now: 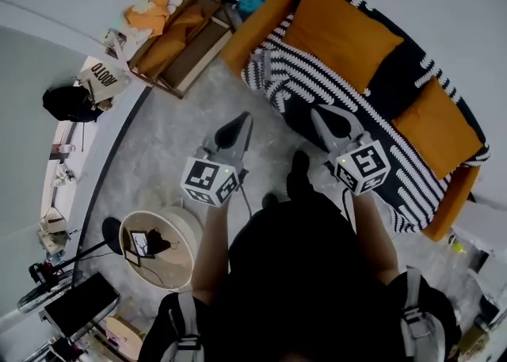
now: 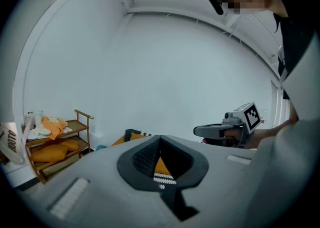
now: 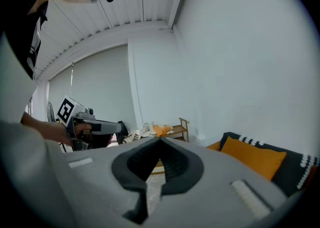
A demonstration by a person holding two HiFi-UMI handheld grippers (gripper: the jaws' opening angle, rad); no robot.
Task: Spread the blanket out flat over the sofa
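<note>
Blanket (image 1: 348, 107), black with white dashes, lies draped along the orange sofa (image 1: 252, 29), ahead of and below both sets of jaws. A rumpled fold (image 1: 268, 66) sits just beyond the tips of the left gripper (image 1: 243, 121). Left gripper and right gripper (image 1: 318, 115): jaws together, nothing between them, both clear of the cloth. Orange cushions (image 1: 341, 36) appear to rest on the blanket, beyond the right jaws. Likely hazards:
- Jaws that arrive closed would only push the cloth into further creases.
- A pinch on the rumpled fold alone may slip under tension.
- Uneven pulls by the two grippers could skew the blanket or drag it off the seat edge.
- The cushions may pin it, or topple.
</note>
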